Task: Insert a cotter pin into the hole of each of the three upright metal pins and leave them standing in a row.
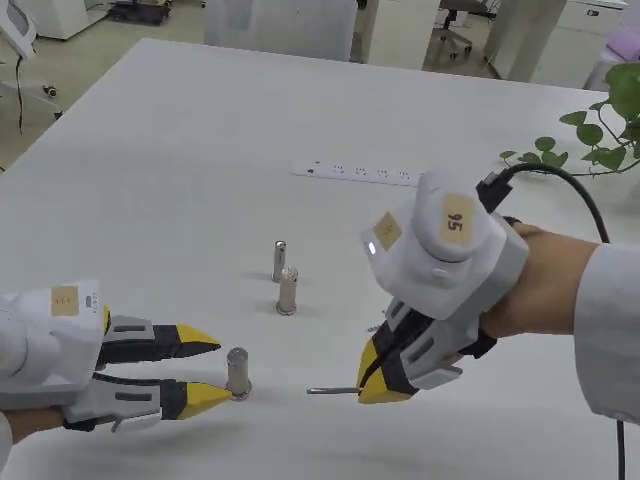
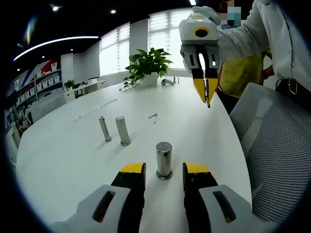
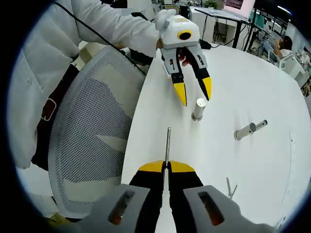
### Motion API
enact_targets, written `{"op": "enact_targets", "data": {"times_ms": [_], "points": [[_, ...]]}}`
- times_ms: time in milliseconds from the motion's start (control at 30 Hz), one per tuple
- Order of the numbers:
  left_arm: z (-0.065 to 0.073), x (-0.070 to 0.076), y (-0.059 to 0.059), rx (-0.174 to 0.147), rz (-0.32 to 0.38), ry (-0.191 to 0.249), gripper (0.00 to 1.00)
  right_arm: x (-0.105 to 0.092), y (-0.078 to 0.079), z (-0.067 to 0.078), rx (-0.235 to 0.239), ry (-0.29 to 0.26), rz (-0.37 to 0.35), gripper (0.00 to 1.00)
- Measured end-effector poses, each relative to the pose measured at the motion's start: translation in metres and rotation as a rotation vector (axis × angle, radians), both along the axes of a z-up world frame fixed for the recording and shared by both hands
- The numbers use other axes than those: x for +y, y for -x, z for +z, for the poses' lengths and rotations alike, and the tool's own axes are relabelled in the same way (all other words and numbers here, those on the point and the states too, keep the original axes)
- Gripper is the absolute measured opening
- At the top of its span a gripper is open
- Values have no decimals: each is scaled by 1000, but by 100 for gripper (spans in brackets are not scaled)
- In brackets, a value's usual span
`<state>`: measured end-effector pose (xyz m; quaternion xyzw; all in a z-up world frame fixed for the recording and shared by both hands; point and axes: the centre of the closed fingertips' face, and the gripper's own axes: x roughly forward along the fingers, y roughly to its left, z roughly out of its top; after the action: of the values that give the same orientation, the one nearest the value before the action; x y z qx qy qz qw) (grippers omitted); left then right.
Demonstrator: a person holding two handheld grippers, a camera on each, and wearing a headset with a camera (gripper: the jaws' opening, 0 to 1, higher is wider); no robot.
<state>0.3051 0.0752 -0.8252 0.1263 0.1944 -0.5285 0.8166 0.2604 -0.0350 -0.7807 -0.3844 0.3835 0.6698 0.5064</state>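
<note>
A white power strip [image 1: 360,173] lies on the white bench [image 1: 150,160]; a leafy plant [image 1: 603,125] stands near its edge, a mesh chair [image 3: 87,131] beside it.

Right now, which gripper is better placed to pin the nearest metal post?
The right gripper: it grips the thin pin, pointed at the nearest post. The left gripper is open, empty, beside it.

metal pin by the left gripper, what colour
Shiny silver-grey metal pin; clearest in the left gripper view.

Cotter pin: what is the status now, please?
Right gripper shut on cotter pin, pointing toward nearest metal pin. Left gripper open, fingers flanking that pin. Not inserted yet.
</note>
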Motion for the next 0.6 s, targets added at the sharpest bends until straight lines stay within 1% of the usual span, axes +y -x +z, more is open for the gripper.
{"op": "enact_targets", "data": {"times_ms": [100,200,267,367,500,533,600], "points": [[-7,-1,-2,12,-9,-5,28,0,-2,-1,1,3,-4,4],[-8,-7,-4,16,-10,10,27,2,-3,-3,4,5,-8,4],[-9,-11,-4,14,-16,10,25,4,-4,-4,5,6,-11,4],[-13,-16,-4,18,-13,10,23,6,-7,-5,5,5,-19,4],[-17,-18,-6,25,25,25,19,9,-8,-5,6,3,-20,4],[-16,-19,-7,31,40,38,18,10,-8,-5,5,3,-20,4],[-17,-20,-6,30,50,43,16,10,-8,-6,6,4,-21,4]]}}
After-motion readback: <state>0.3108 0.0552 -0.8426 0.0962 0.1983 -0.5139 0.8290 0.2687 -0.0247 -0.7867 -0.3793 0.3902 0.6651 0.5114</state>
